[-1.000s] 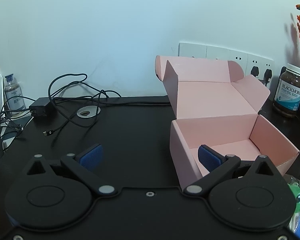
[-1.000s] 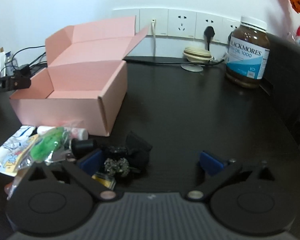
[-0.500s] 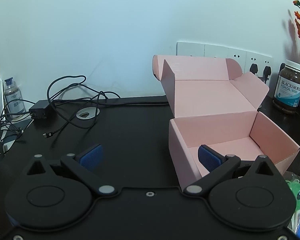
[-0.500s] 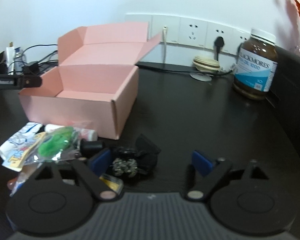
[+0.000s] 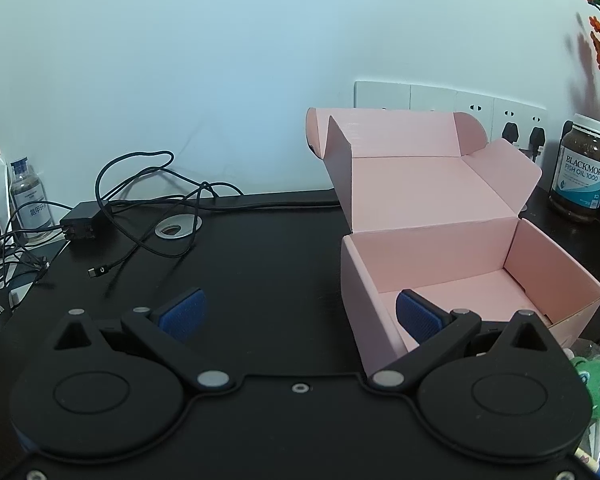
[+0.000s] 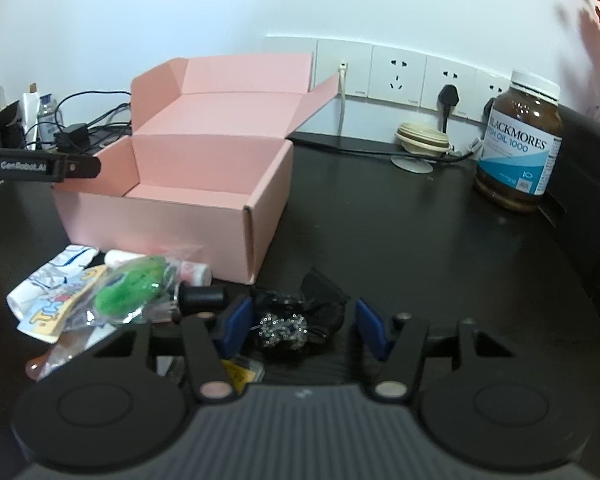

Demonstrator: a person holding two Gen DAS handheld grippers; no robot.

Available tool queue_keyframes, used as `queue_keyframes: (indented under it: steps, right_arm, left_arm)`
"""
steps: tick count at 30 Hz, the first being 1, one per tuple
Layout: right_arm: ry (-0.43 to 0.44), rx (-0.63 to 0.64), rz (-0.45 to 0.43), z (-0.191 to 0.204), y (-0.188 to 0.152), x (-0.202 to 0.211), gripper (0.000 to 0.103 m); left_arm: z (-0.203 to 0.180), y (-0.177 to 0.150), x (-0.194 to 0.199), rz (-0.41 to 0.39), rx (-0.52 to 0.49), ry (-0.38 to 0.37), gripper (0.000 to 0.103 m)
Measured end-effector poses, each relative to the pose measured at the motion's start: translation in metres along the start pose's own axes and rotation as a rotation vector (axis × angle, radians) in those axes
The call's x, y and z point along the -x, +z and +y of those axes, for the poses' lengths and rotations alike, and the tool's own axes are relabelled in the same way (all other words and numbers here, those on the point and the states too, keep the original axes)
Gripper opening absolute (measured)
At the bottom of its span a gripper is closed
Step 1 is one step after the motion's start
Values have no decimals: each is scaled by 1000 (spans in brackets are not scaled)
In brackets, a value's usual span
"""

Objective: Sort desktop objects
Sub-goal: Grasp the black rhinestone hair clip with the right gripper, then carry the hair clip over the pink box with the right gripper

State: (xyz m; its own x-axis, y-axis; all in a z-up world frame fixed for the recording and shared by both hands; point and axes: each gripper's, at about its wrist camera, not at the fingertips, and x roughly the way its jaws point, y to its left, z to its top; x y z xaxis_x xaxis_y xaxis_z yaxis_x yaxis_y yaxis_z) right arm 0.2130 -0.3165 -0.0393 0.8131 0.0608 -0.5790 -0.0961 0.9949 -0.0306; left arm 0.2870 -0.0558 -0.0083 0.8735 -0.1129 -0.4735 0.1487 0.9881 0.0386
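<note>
A pink cardboard box (image 5: 440, 264) stands open and empty on the black desk, also in the right wrist view (image 6: 152, 220). My left gripper (image 5: 300, 316) is open and holds nothing; its pads straddle the box's near left wall. My right gripper (image 6: 303, 326) is low over the desk in front of the box, its jaws closing around a black sparkly hair tie (image 6: 288, 328). The left pad is at the tie's edge, while the right pad stands apart from it. To its left lie a bagged green plush frog (image 6: 132, 284), a black cylinder (image 6: 202, 296) and a printed packet (image 6: 56, 296).
A brown fish oil bottle (image 6: 518, 144) stands at the back right by the wall sockets (image 6: 396, 76). A charger with tangled cables (image 5: 82, 216) and a small clear bottle (image 5: 30, 196) sit at the back left. A cream round thing (image 6: 420, 140) rests near the sockets.
The right gripper's jaws have drawn much closer together around the black sparkly hair tie. The left gripper and the box stay as they were.
</note>
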Motion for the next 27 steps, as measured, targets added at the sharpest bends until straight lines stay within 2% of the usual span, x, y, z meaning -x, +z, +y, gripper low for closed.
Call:
queue_keyframes:
  steps: [3, 8, 9, 15, 27]
  right_arm:
    - [8, -8, -1, 0, 0, 0, 42]
    - [-9, -10, -6, 3, 1, 1, 34]
    - [-12, -10, -7, 3, 1, 1, 28]
    - [0, -39, 2, 0, 2, 1, 27]
    - [-51, -75, -22, -5, 14, 14, 26]
  left_arm:
    - [1, 0, 1, -9, -2, 4, 103]
    - [1, 0, 1, -10, 0, 8, 103]
    - [2, 0, 1, -9, 2, 7, 103]
    - [3, 1, 1, -8, 8, 9, 103]
    - [5, 1, 0, -2, 18, 8, 103]
